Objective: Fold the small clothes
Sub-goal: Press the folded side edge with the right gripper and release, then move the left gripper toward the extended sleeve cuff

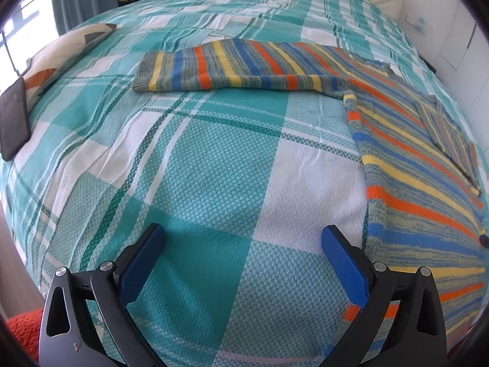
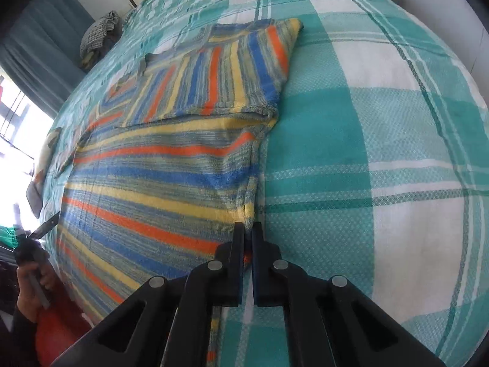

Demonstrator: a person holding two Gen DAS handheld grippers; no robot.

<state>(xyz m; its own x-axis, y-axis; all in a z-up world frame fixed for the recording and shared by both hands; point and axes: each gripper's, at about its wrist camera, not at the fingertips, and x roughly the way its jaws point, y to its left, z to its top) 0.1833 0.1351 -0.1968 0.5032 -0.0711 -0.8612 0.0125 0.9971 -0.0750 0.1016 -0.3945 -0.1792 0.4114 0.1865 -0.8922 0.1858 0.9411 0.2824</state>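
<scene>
A striped knit sweater (image 1: pixel 412 159) in blue, orange, yellow and grey lies flat on the teal plaid bedspread (image 1: pixel 214 159). One sleeve (image 1: pixel 238 70) stretches out to the left; the other sleeve (image 2: pixel 220 70) is folded across the body. My left gripper (image 1: pixel 243 241) is open and empty above the bedspread, just left of the sweater's side edge. My right gripper (image 2: pixel 248 227) is shut on the sweater's right side edge (image 2: pixel 250 195), near the hem. The left gripper also shows at the far left of the right wrist view (image 2: pixel 45 227).
A dark flat phone-like object (image 1: pixel 13 119) lies on a patterned pillow (image 1: pixel 61 58) at the left. A heap of clothes (image 2: pixel 97 33) sits at the far side near blue curtains (image 2: pixel 39 39). The bed edge runs along the left, with red fabric (image 1: pixel 24 336) below.
</scene>
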